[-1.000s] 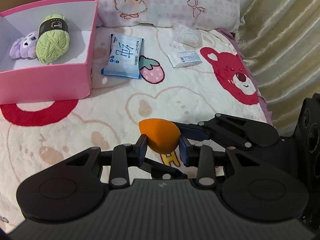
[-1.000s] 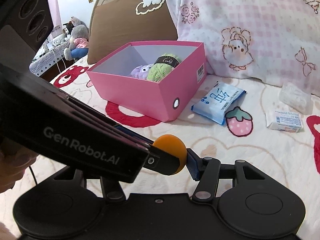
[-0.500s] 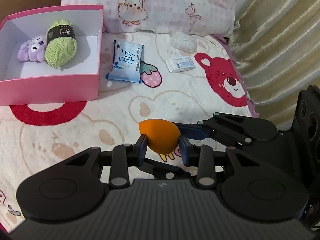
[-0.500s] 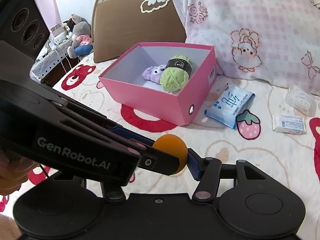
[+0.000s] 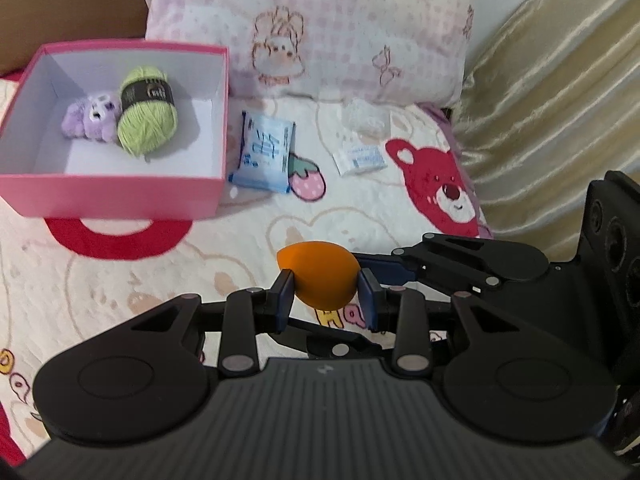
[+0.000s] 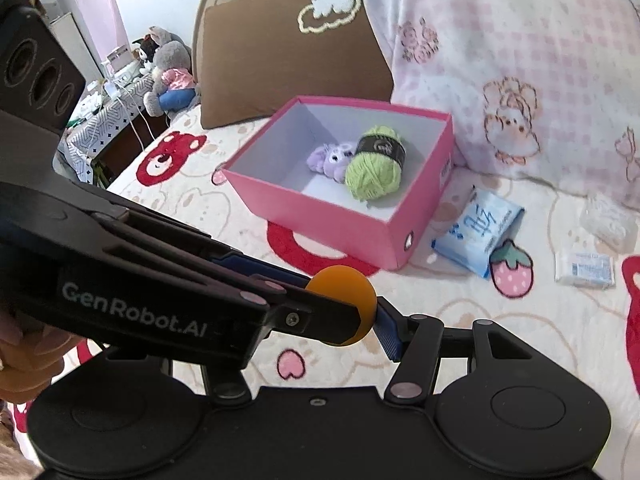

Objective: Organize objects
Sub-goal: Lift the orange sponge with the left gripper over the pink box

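Sponge (image 5: 319,276), orange and egg-shaped, sits clamped between both blue pads of the left gripper (image 5: 325,295), held clear above the bedspread (image 5: 168,280). Right gripper (image 6: 372,322): jaws partly apart around the same sponge; right pad just beside it, left pad hidden behind the left gripper's arm, so contact unclear. Pink box (image 5: 120,196) is up-left in the left wrist view, containing green yarn (image 5: 147,122) and purple plush (image 5: 92,118), touching. Blue tissue pack (image 5: 266,156) lies just beside the box.
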`<action>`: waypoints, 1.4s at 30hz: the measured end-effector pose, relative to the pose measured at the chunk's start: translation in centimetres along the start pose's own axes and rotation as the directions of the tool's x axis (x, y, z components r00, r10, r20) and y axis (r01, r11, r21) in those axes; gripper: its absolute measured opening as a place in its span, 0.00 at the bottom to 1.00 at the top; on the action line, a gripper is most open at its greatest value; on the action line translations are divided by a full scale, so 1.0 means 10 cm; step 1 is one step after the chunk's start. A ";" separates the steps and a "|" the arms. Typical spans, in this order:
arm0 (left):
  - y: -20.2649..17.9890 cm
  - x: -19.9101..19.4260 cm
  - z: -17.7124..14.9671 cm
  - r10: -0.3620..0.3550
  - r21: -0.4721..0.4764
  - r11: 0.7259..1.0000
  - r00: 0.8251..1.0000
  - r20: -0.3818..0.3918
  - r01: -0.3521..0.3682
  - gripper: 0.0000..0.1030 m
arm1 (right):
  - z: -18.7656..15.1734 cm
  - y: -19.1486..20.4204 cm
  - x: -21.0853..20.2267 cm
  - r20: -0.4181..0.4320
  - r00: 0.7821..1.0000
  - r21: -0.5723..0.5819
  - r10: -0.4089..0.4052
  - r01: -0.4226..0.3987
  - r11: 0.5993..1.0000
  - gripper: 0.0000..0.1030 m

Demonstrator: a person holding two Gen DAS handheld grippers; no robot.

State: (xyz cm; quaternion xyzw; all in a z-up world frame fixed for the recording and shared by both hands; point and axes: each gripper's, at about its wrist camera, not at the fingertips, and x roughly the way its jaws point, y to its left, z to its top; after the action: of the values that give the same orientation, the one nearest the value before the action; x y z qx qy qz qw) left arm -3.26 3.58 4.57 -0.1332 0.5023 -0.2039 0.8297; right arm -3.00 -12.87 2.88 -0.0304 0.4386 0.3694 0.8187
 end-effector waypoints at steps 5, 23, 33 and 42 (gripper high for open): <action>0.05 -0.13 0.09 0.011 0.008 1.000 0.999 0.033 -0.011 0.32 | 0.14 0.08 0.01 0.021 1.000 -0.019 -0.002 0.002 1.000 0.61; 0.41 -0.28 0.56 0.088 0.014 0.996 0.989 0.122 -0.090 0.31 | 0.71 0.11 0.40 0.095 0.995 -0.079 0.038 -0.030 0.996 0.59; 0.79 -0.07 0.89 0.158 -0.048 0.987 0.963 0.219 -0.151 0.31 | 1.07 -0.02 0.94 0.074 0.996 -0.104 0.050 -0.042 0.994 0.50; 1.18 0.07 1.16 0.203 -0.106 0.978 0.945 0.257 -0.182 0.31 | 1.40 -0.17 1.35 0.016 0.994 -0.052 0.112 -0.111 0.992 0.33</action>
State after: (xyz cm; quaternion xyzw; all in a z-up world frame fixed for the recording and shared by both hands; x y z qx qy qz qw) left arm 9.70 13.81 4.30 -0.1432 0.4044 -0.0816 0.8996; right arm 12.38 -1.07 1.01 -0.0233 0.4221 0.4259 0.8000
